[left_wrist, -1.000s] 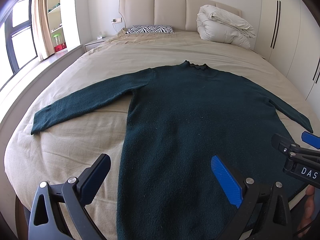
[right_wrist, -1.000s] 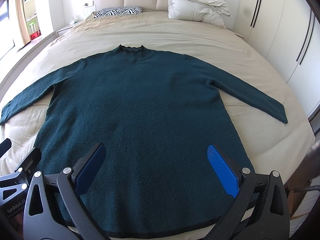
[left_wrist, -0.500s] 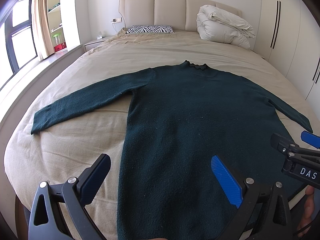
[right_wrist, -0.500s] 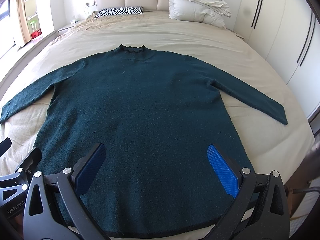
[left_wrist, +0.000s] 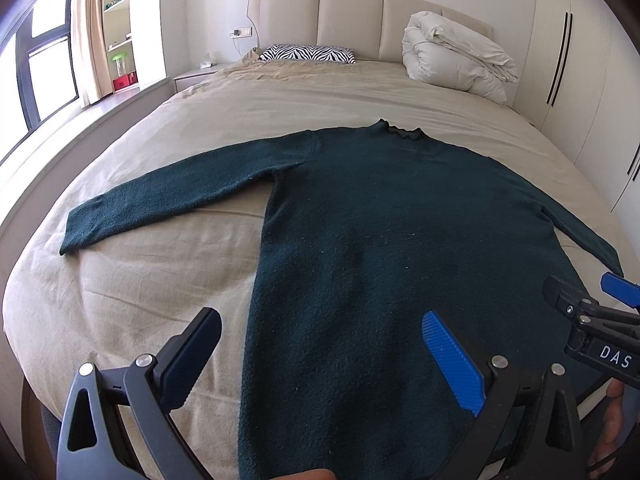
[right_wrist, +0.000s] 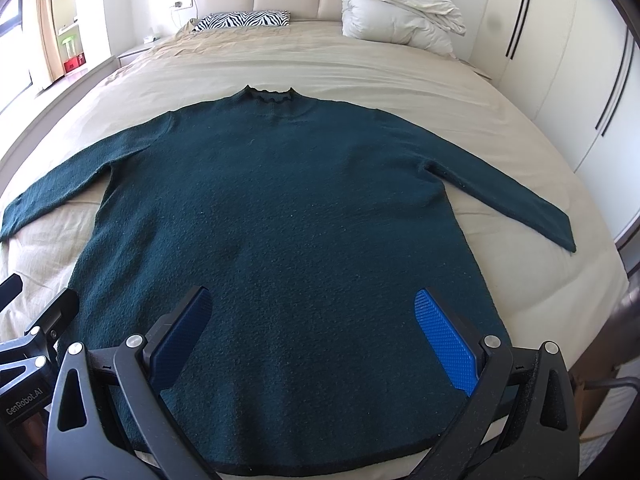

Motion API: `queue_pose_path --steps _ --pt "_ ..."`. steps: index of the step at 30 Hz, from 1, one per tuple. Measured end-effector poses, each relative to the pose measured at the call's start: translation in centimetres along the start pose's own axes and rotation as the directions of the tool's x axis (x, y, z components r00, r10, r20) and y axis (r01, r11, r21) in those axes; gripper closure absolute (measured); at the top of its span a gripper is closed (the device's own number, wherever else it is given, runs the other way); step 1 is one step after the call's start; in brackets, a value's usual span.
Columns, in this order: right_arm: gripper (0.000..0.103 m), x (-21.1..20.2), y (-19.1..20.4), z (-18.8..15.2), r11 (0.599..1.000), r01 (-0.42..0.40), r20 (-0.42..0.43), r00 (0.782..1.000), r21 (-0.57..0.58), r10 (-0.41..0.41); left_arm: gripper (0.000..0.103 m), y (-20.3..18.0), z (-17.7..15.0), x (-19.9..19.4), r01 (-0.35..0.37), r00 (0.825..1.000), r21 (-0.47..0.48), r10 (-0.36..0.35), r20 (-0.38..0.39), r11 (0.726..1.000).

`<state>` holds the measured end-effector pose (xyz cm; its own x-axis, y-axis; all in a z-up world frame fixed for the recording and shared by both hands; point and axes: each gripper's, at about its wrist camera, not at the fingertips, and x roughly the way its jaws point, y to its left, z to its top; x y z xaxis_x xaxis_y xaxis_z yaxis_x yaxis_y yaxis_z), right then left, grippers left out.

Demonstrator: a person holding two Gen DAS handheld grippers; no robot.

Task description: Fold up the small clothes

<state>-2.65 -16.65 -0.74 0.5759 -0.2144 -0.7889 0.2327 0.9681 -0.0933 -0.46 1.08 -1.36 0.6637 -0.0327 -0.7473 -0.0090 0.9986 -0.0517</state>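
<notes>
Sweater [right_wrist: 280, 216], dark green, lies flat and unfolded on the bed [right_wrist: 360, 72], collar toward the headboard [left_wrist: 352, 12], hem at the near edge. Both sleeves spread out to the sides, cuffs resting on the beige sheet.

Left gripper [left_wrist: 320, 354]: jaws wide, empty, above the sweater's left hem side; one finger over bare sheet, the other over knit. Not touching the fabric as far as can be told.

Right gripper [right_wrist: 316, 332]: jaws wide, empty, both fingers over the lower body of the sweater, just inside the hem.

The grippers sit side by side; each shows at the edge of the other's view.

Surroundings: zebra pillow [left_wrist: 308, 53] and rolled white duvet [right_wrist: 400, 8] at the head, well apart from the sweater. Wardrobe [right_wrist: 560, 60] on the right, window [left_wrist: 44, 72] and curtain [left_wrist: 90, 28] on the left. Nothing lies on the sweater.
</notes>
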Motion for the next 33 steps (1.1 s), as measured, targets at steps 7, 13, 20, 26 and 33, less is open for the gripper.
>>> queue_pose_path --steps 7,13,20,26,33 --pt "0.0 0.2 0.7 0.1 1.0 -0.004 -0.003 1.0 -0.015 0.004 0.0 1.7 -0.2 0.0 0.094 0.995 -0.066 -0.095 -0.009 0.993" --pt "0.0 0.9 1.4 0.8 0.999 -0.022 -0.011 1.0 -0.029 0.022 0.0 5.0 0.6 -0.5 0.158 0.987 -0.164 -0.154 0.035 0.974" --pt "0.0 1.8 3.8 2.4 0.996 -0.055 -0.009 0.998 -0.074 0.054 0.0 9.8 2.6 0.8 0.094 0.995 -0.146 -0.097 -0.016 0.985" --pt "0.0 2.6 5.9 4.1 0.992 -0.079 -0.005 0.997 -0.096 0.079 0.0 16.9 4.8 0.8 0.061 0.996 -0.289 -0.037 0.087 0.955" --pt "0.0 4.1 8.2 5.9 0.988 -0.094 -0.021 0.995 -0.121 0.093 0.003 27.1 4.2 3.3 0.007 1.0 -0.64 0.01 0.023 0.768"
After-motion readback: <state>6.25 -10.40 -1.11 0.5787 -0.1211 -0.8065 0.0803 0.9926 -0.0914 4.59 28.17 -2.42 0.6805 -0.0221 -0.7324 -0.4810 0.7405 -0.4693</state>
